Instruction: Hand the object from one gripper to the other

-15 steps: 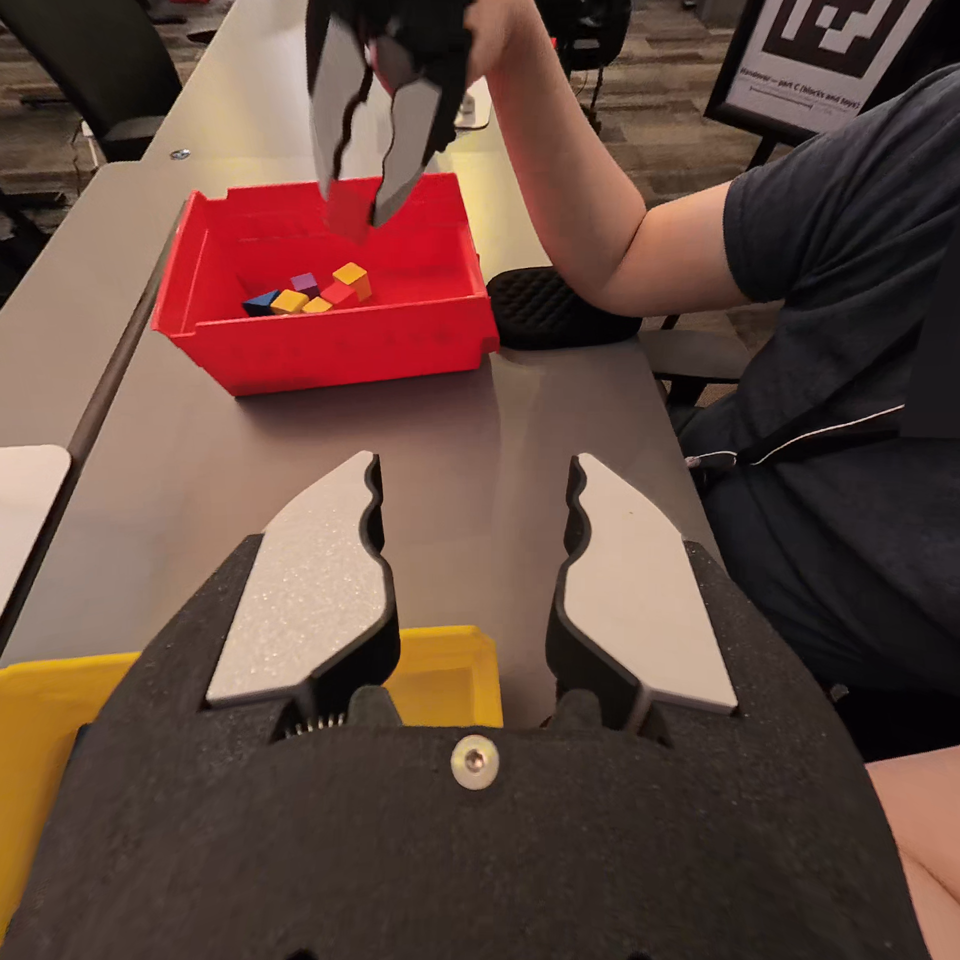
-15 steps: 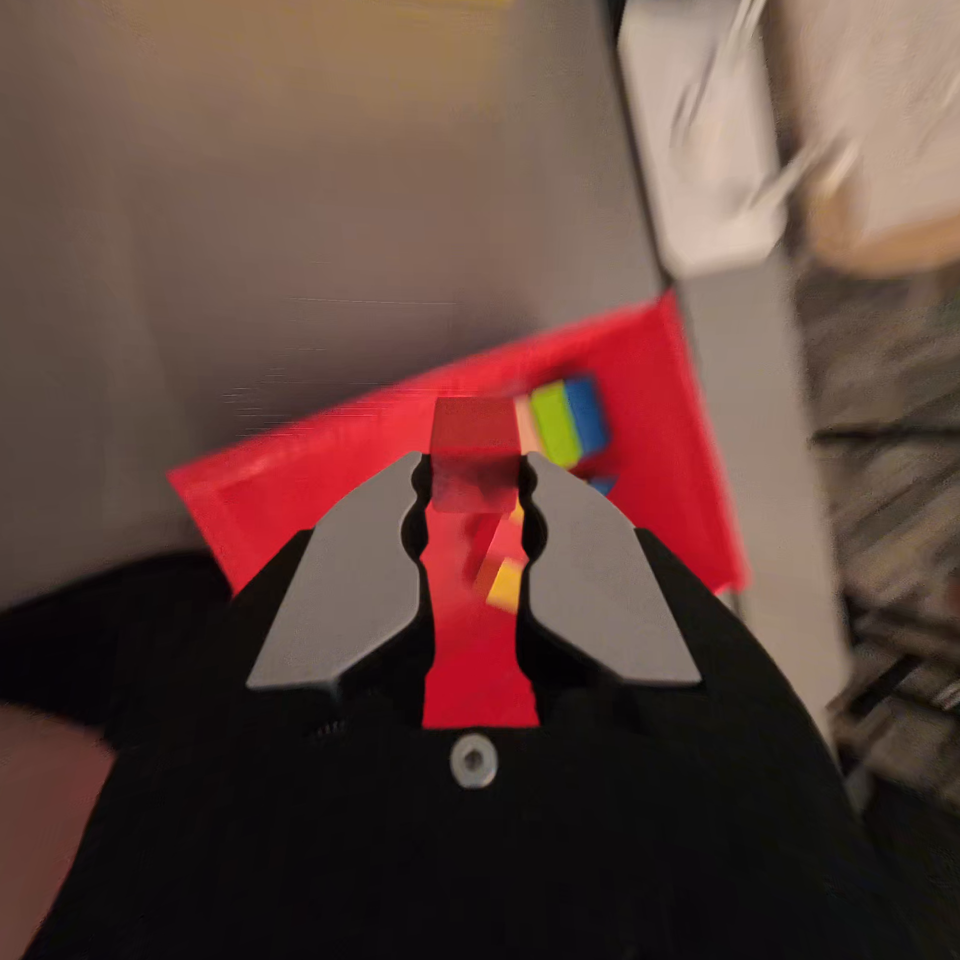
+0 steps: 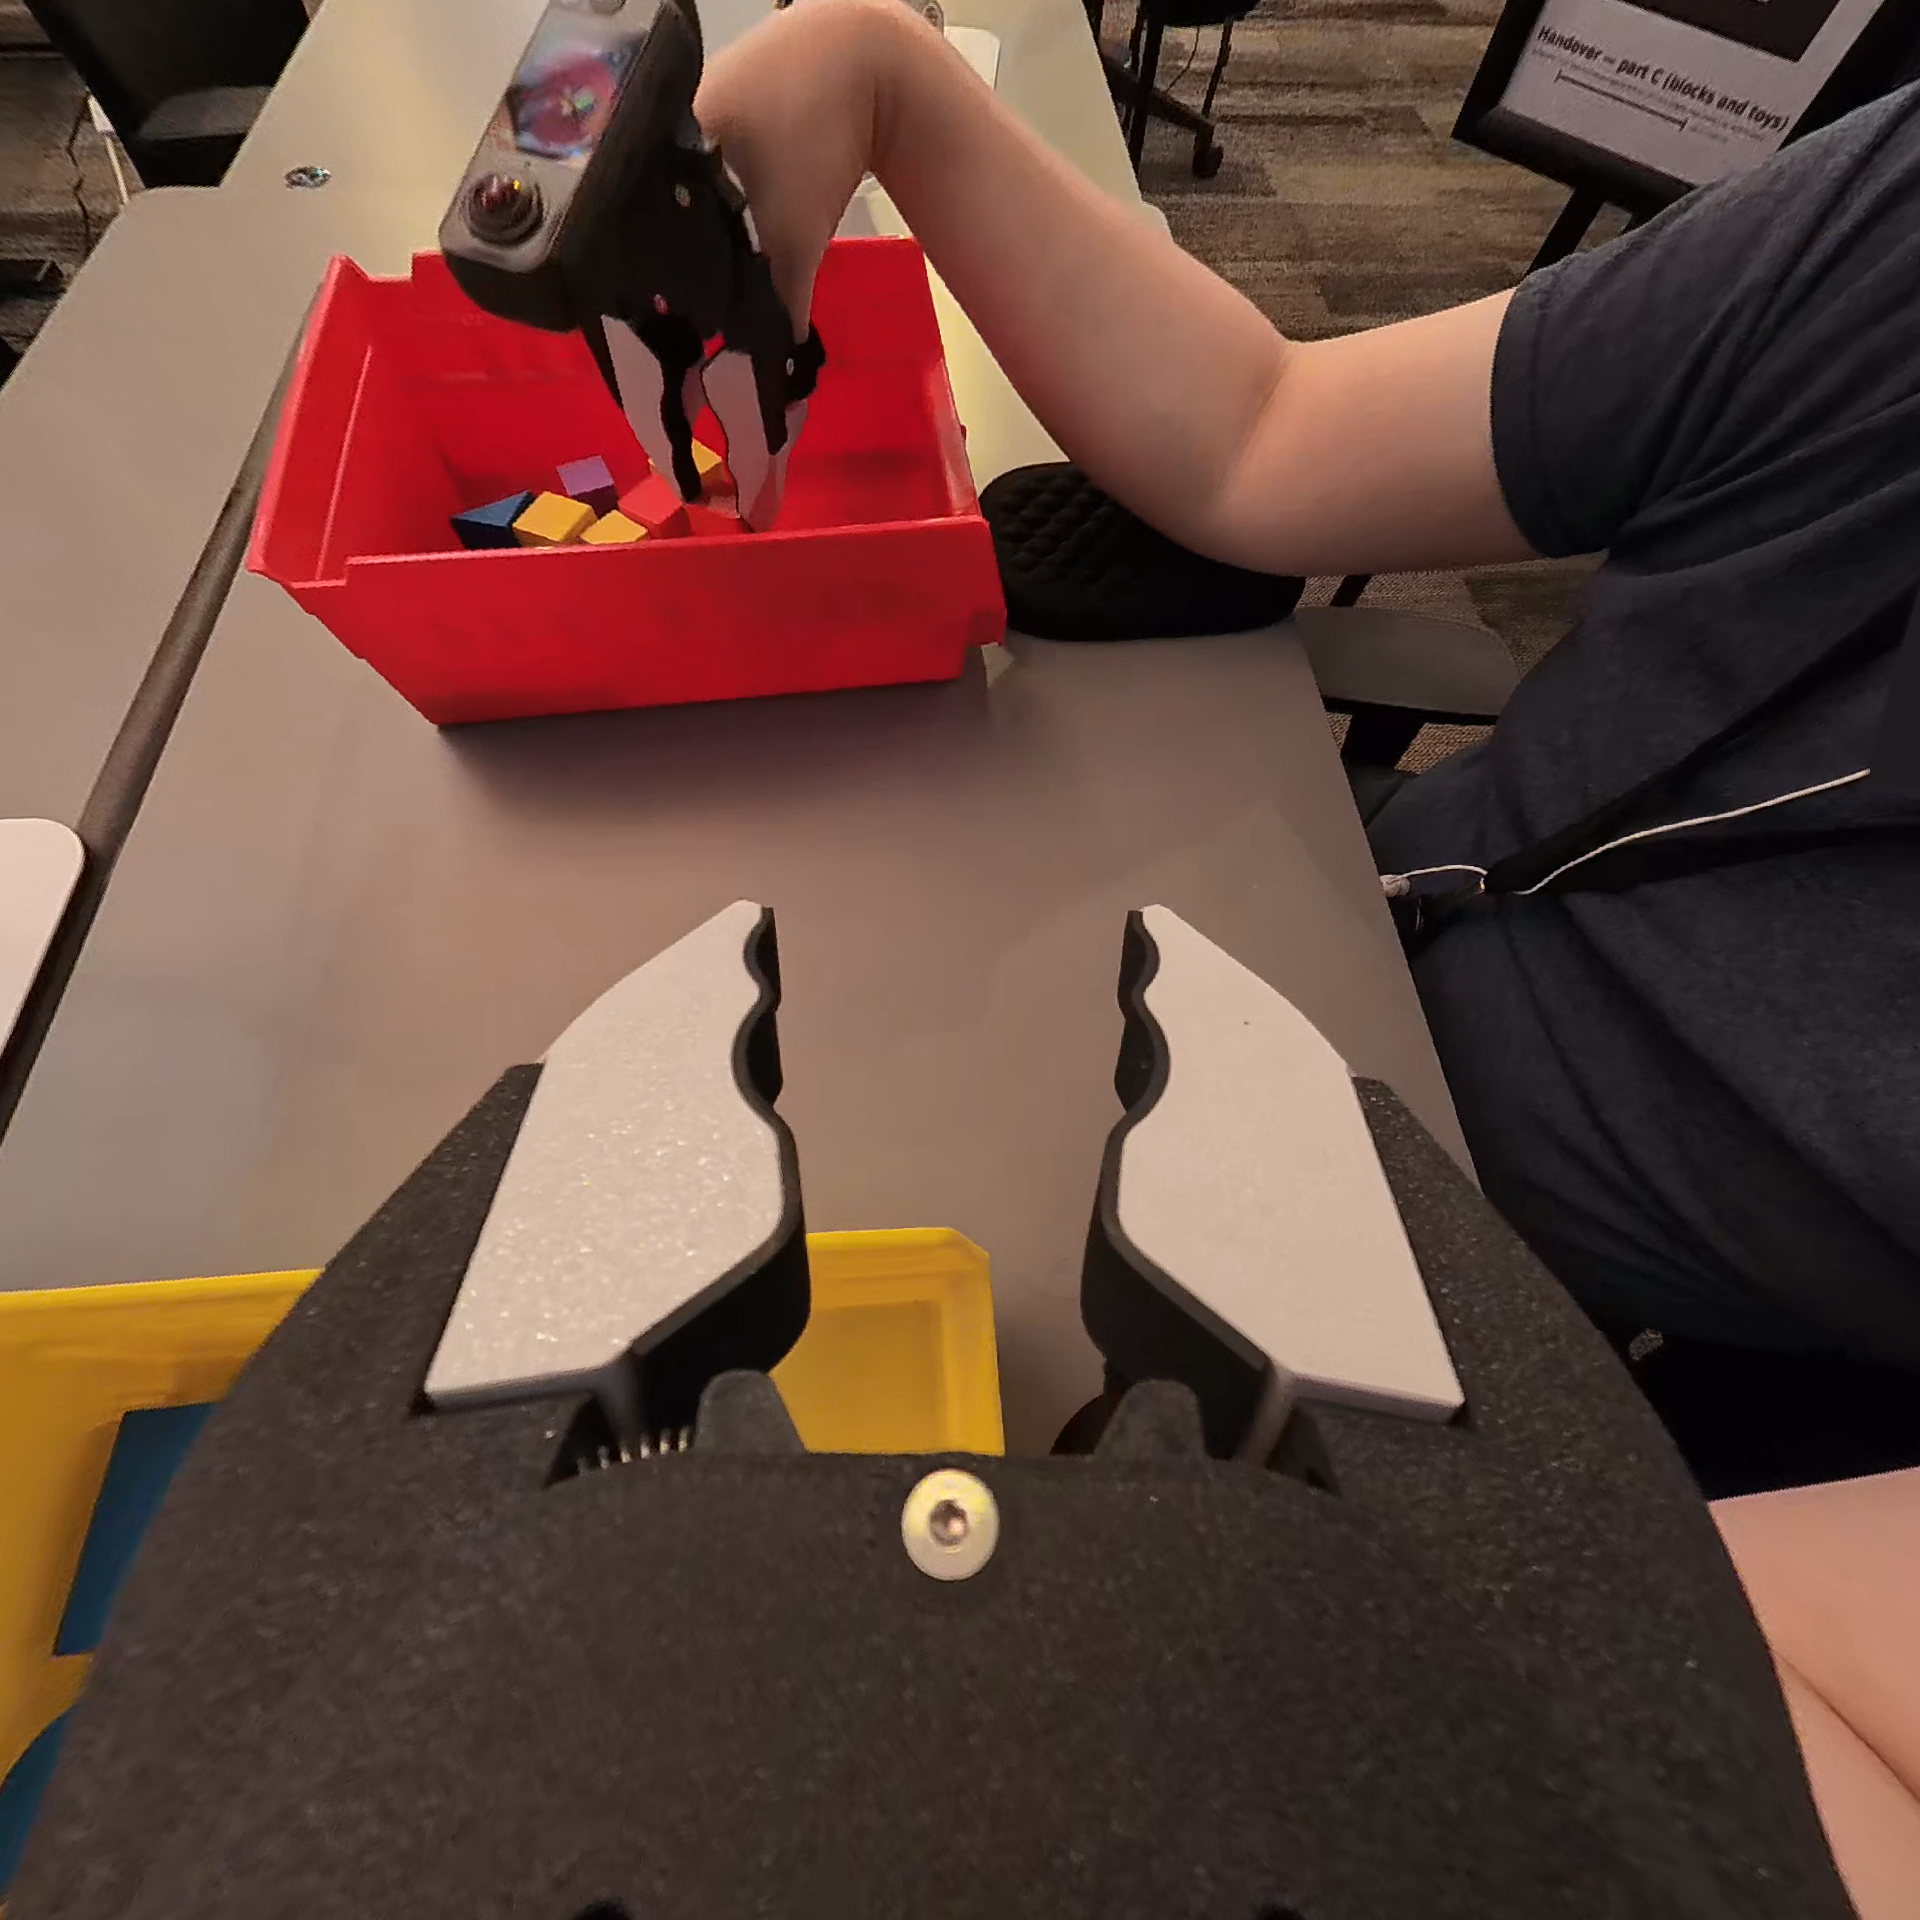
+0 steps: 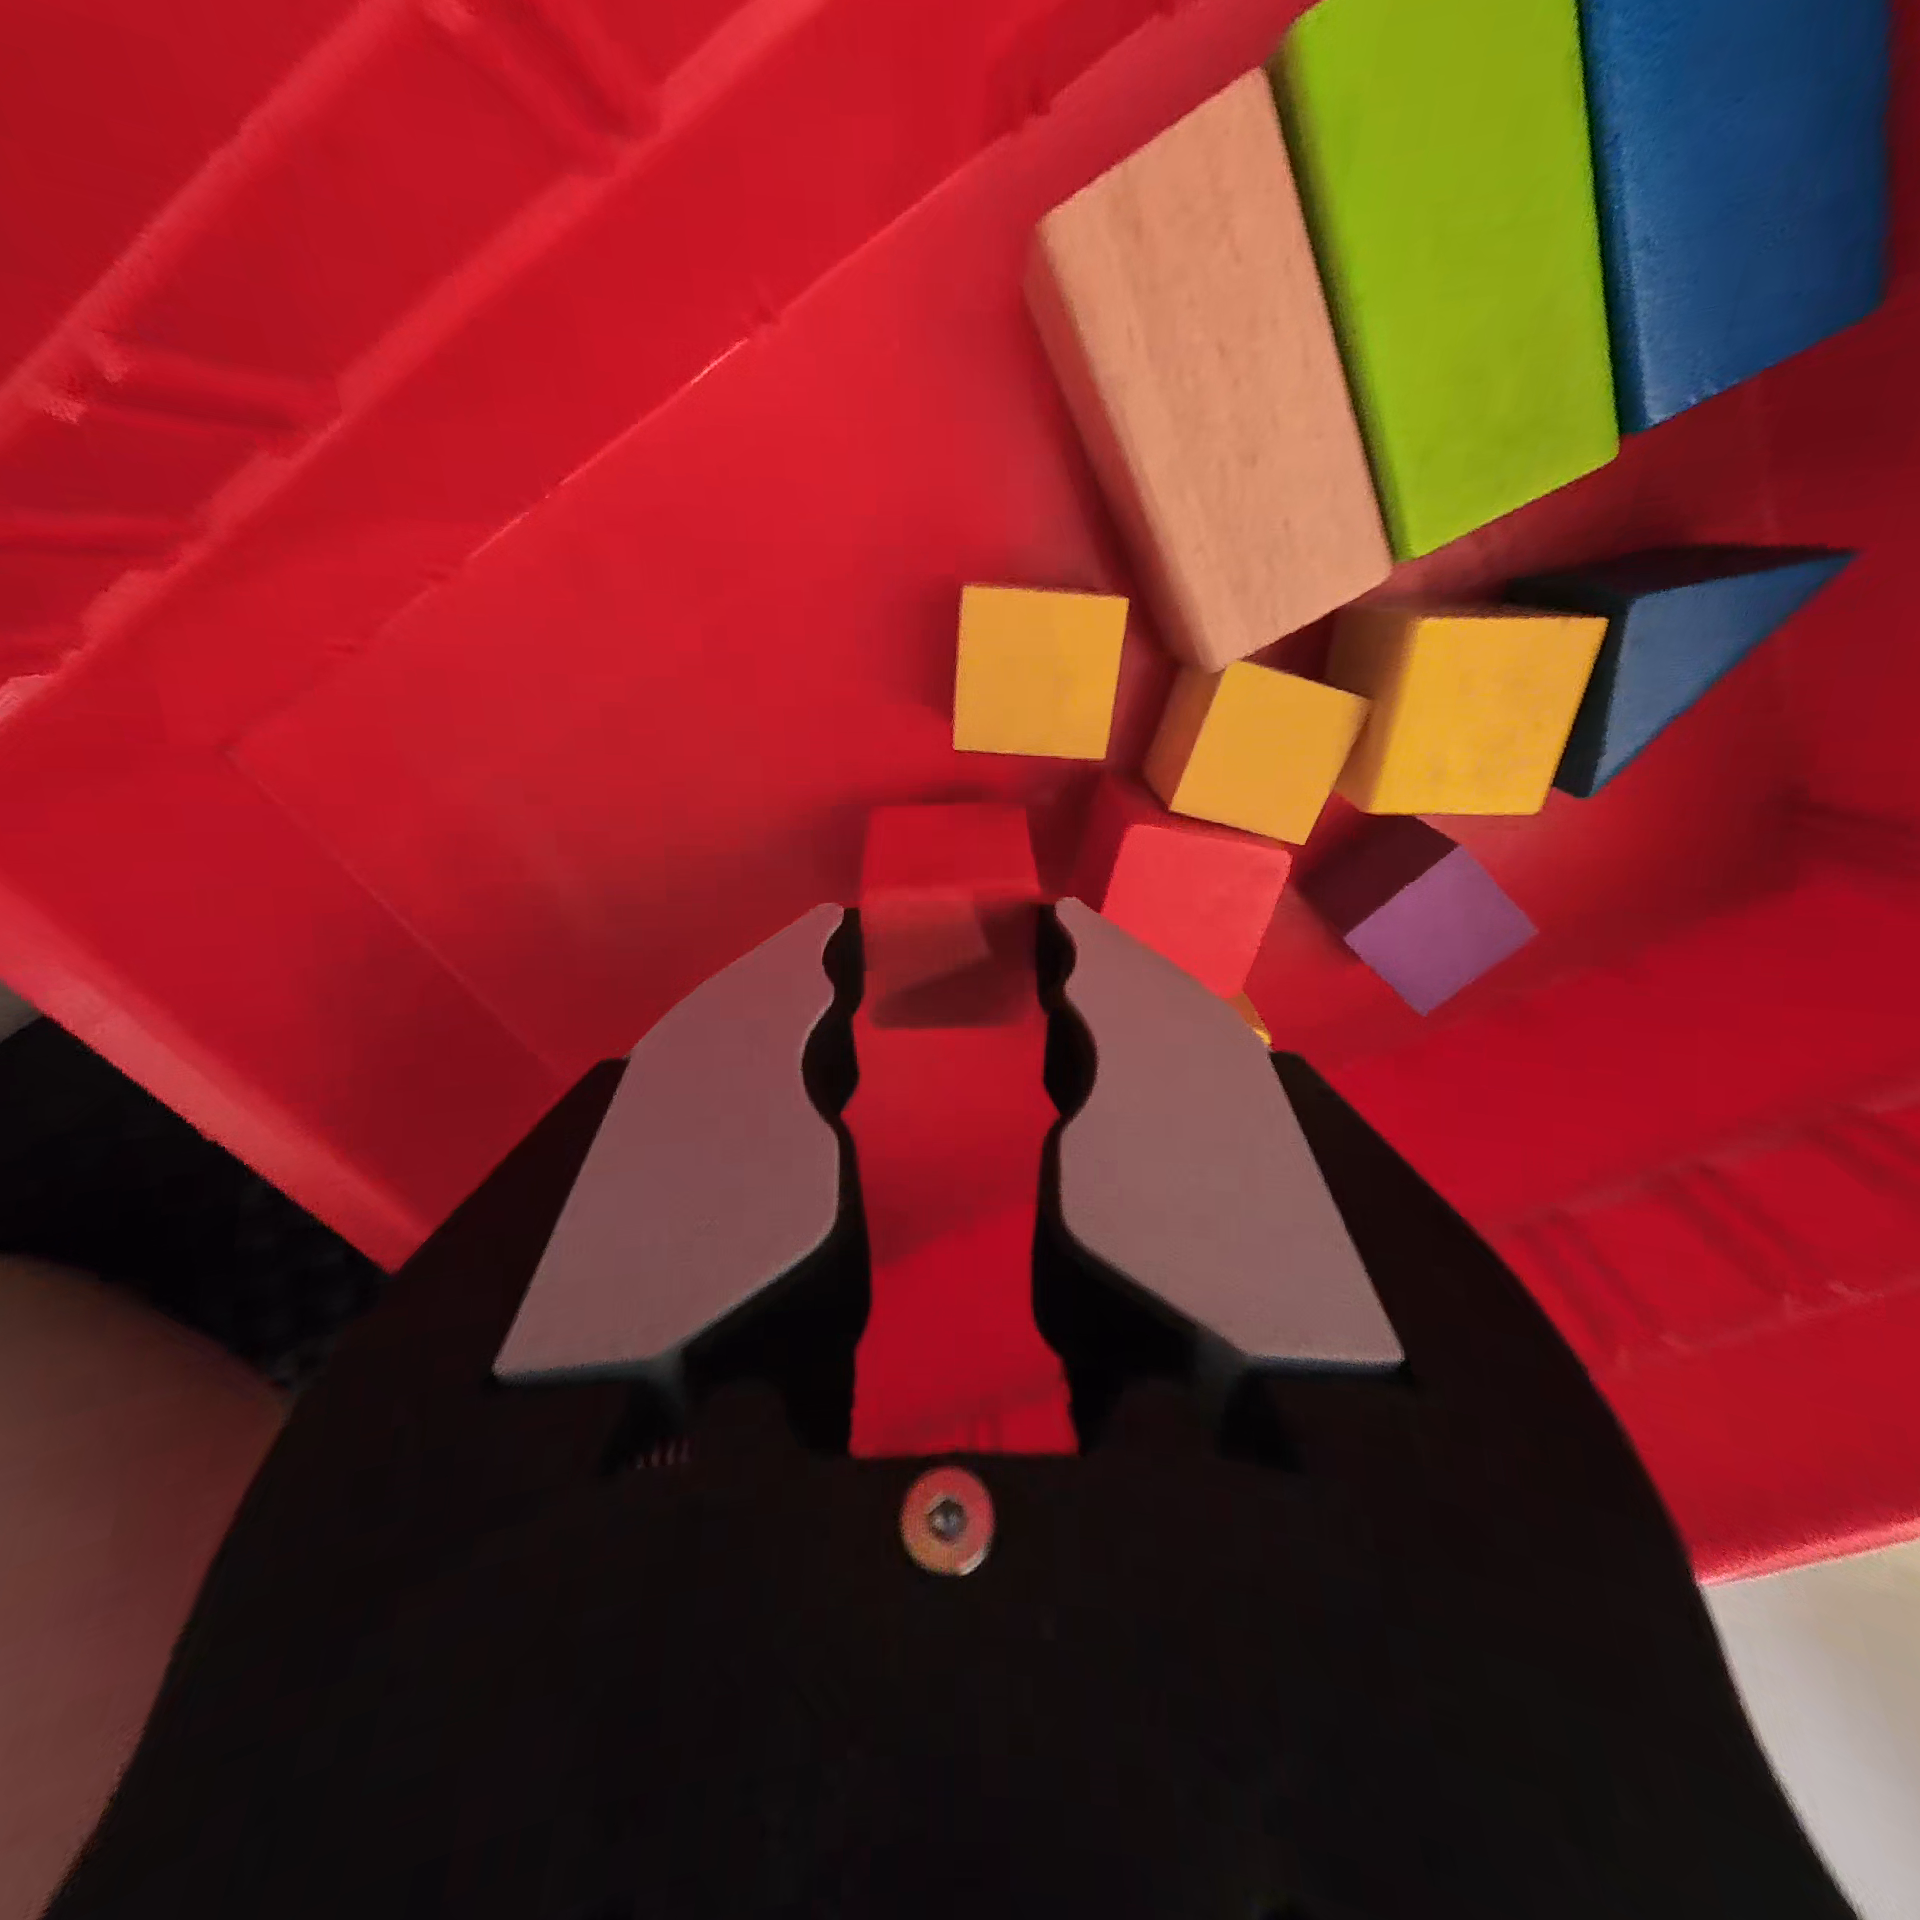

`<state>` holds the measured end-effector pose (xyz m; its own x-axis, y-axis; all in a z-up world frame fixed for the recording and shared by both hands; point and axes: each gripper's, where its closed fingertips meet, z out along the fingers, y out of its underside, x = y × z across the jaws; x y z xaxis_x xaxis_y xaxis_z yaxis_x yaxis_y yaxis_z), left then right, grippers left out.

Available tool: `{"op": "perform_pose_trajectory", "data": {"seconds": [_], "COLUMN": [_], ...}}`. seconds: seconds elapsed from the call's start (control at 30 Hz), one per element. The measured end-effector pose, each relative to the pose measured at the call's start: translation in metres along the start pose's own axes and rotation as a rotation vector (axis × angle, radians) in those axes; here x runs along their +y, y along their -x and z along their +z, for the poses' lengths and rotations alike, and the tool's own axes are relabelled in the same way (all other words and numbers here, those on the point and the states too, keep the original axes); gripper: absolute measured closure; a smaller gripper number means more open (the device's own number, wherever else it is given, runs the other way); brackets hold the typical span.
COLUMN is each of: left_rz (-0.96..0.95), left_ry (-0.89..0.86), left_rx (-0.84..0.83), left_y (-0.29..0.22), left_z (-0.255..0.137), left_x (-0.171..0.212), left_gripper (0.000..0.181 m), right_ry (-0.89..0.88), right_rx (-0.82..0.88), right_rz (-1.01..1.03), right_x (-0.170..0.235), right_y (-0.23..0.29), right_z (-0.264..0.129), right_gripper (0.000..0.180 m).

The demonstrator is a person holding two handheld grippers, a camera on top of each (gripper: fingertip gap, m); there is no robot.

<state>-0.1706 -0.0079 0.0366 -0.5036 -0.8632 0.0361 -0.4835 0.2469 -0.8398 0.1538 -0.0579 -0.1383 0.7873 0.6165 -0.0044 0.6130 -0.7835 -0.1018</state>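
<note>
Tongs (image 4: 948, 920) clamp red cube (image 4: 940, 883); bin (image 4: 520, 520) cropped.

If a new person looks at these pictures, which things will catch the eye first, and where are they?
First the red bin at the far end of the grey table, with the right gripper lowered into it and shut on a red block. Beside that block lie bright blocks: yellow cubes, a purple cube and a green block. Nearer, the left gripper is open over bare table, by a yellow bin.
</note>
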Motion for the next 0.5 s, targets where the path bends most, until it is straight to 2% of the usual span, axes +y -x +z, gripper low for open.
{"op": "perform_pose_trajectory", "data": {"seconds": [0.23, 0.5], "left_rz": [0.012, 0.019], "left_ry": [0.052, 0.066], "left_rx": [-0.022, -0.016], "left_y": [0.0, -0.0024], "left_z": [0.0035, 0.0056], "left_x": [0.0065, 0.0076], "left_gripper": [0.119, 0.12], "right_ry": [0.086, 0.102], "right_rx": [0.014, 0.052], "right_rz": [0.06, 0.081], "right_x": [-0.0019, -0.008], "right_y": [-0.0017, -0.0083], "right_z": [0.0072, 0.0089], "right_gripper": [0.146, 0.146]}}
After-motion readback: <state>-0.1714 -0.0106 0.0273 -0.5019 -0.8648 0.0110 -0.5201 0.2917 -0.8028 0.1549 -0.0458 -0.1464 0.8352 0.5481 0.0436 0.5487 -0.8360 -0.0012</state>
